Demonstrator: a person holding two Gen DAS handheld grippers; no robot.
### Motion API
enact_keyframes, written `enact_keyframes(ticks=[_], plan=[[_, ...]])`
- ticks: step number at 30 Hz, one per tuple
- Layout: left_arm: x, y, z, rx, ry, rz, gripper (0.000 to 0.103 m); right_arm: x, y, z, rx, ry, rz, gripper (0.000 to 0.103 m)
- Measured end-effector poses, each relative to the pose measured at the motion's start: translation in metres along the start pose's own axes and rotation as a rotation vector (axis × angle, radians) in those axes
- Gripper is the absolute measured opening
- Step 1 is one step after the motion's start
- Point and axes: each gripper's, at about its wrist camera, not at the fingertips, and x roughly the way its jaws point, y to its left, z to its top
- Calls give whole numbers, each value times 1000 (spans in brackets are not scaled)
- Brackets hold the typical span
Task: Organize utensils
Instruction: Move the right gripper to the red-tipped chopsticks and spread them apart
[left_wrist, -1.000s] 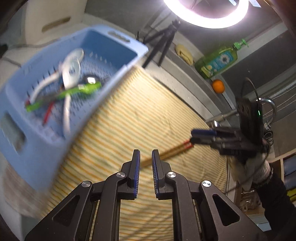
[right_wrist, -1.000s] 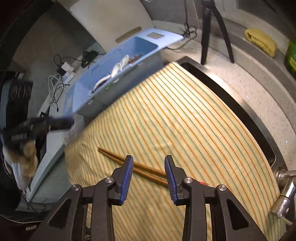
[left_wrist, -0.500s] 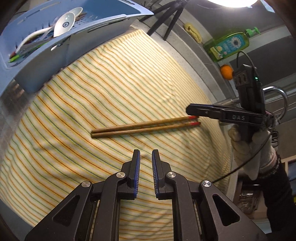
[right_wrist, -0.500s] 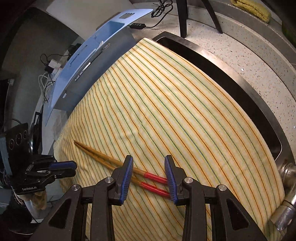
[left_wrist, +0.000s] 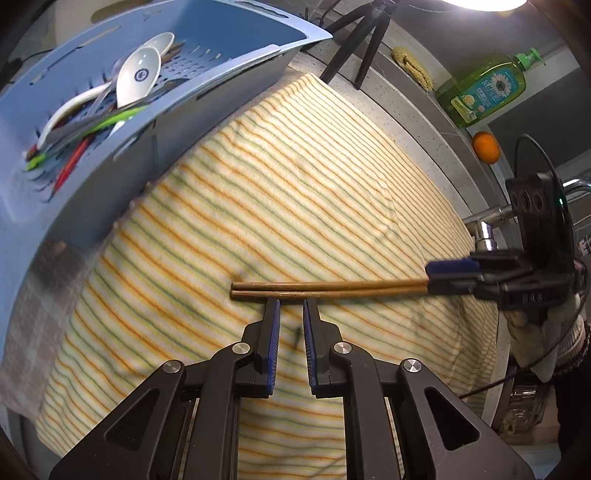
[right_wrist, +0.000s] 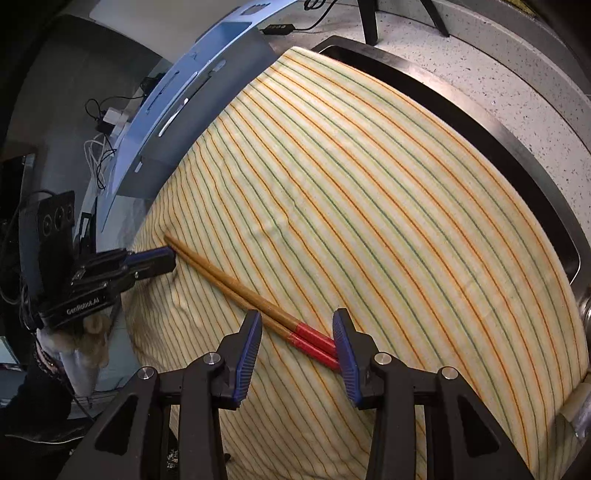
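Observation:
Two wooden chopsticks (left_wrist: 325, 288) with red ends (right_wrist: 314, 339) lie side by side on a yellow striped cloth (left_wrist: 295, 184). My right gripper (right_wrist: 297, 325) straddles the red ends; its jaws are opening and the pads do not press on the sticks. In the left wrist view the right gripper (left_wrist: 428, 275) shows at the sticks' far right end. My left gripper (left_wrist: 291, 306) is shut with nothing in it, its tips just short of the plain ends. The left gripper (right_wrist: 171, 258) also shows at the left of the right wrist view.
A blue perforated basket (left_wrist: 74, 206) holding white spoons (left_wrist: 138, 75) and several coloured utensils stands at the cloth's left edge. Behind the cloth are a tripod (left_wrist: 358, 40), a sponge (left_wrist: 410, 64), a green soap bottle (left_wrist: 484, 92) and an orange (left_wrist: 487, 147). A steel sink rim (right_wrist: 480, 122) borders the cloth.
Both grippers have sunk toward the cloth. The chopsticks, carried by the right gripper a second ago, now lie on the cloth, and the right jaws have widened. The left gripper has neared their plain ends.

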Motion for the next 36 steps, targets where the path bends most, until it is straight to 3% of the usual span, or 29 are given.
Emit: enact_keyframes(ticks=[8, 17, 20, 23, 26, 28, 36], plan=[[12, -14, 29, 47, 12, -4, 11, 14, 20, -34, 31, 41, 102, 37], [31, -51, 52, 149, 42, -32, 11, 32, 59, -56, 70, 7, 219, 39], [37, -61, 54, 179, 55, -35, 11, 33, 69, -59, 63, -31, 169, 39], [29, -62, 54, 175, 39, -77, 11, 25, 66, -64, 104, -82, 203, 39], [8, -49, 47, 148, -2, -70, 11, 9, 64, -67, 107, -173, 81, 38], [-2, -38, 38, 122, -17, -69, 11, 4, 60, -68, 134, -202, 62, 38], [-8, -17, -4, 31, -21, -59, 11, 15, 66, -67, 114, -220, -20, 36]])
